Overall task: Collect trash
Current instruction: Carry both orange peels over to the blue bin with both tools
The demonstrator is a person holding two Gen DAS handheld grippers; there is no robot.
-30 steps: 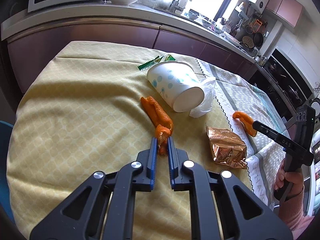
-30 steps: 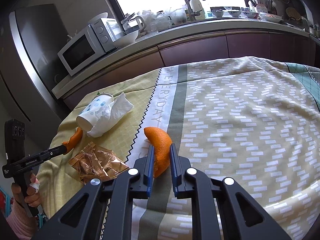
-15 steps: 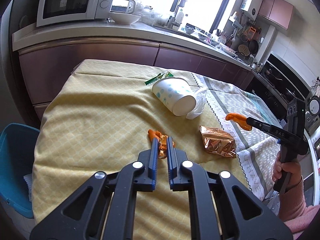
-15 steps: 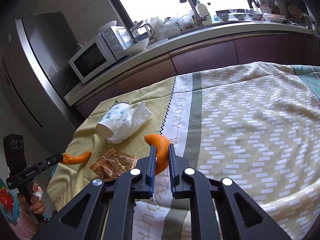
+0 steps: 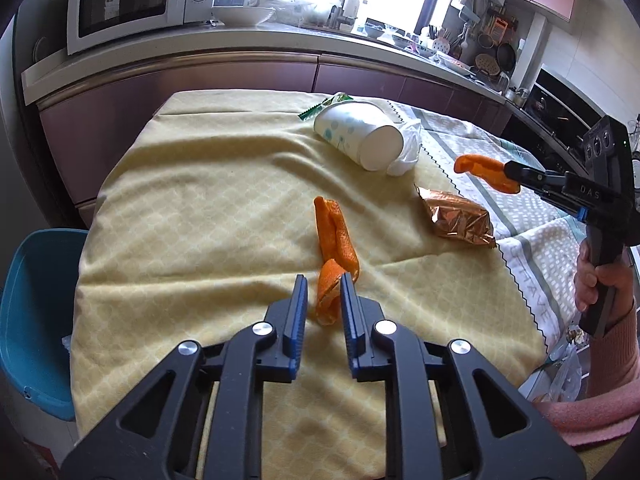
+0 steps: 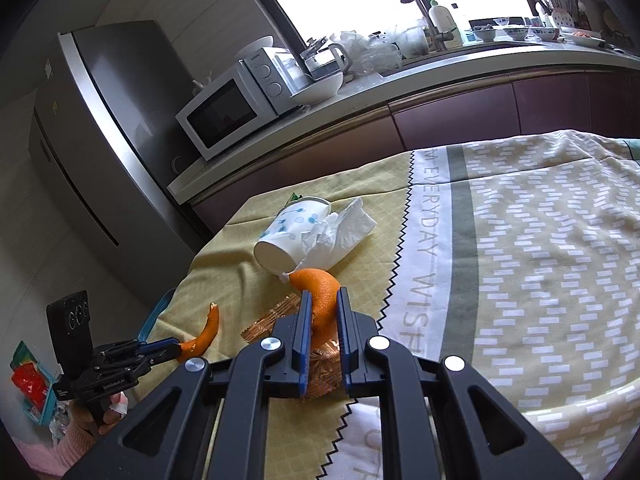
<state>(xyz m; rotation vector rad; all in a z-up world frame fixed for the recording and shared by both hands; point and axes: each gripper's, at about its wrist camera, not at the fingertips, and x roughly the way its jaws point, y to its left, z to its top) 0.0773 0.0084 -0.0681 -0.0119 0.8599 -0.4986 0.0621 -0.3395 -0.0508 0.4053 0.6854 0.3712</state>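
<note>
Two peels: I am carrying one strip of orange peel in each tool, so that both are going to the bin in one trip.
Left gripper (image 5: 323, 292): its jaws have just been opening; the long peel (image 5: 334, 232) is sitting between them, leaning on one pad while the other is standing clear, so I am no longer pinching it.
Long peel's place: it is stretching out ahead of the tips above the yellow tablecloth (image 5: 200, 200); I cannot tell whether its far end is resting on the cloth.
Right gripper (image 6: 322, 308): I am clenching it on the short peel (image 6: 320, 300), lifted above the table near the foil wrapper (image 5: 456, 216).
Bin (image 5: 32, 300): a blue plastic tub is waiting beside the table's edge, on my left.
Peel texture: both strips are curling, bright and pebbly outside, paler inside; I judge them limp and light.
Other trash: a dotted paper cup (image 5: 360, 136) is lying on its side touching a crumpled white tissue (image 5: 408, 148); the coppery foil is looking crinkled and shiny; a green wrapper (image 5: 324, 106) is peeking out behind the cup.
Cloth: it is looking soft and wrinkled.
</note>
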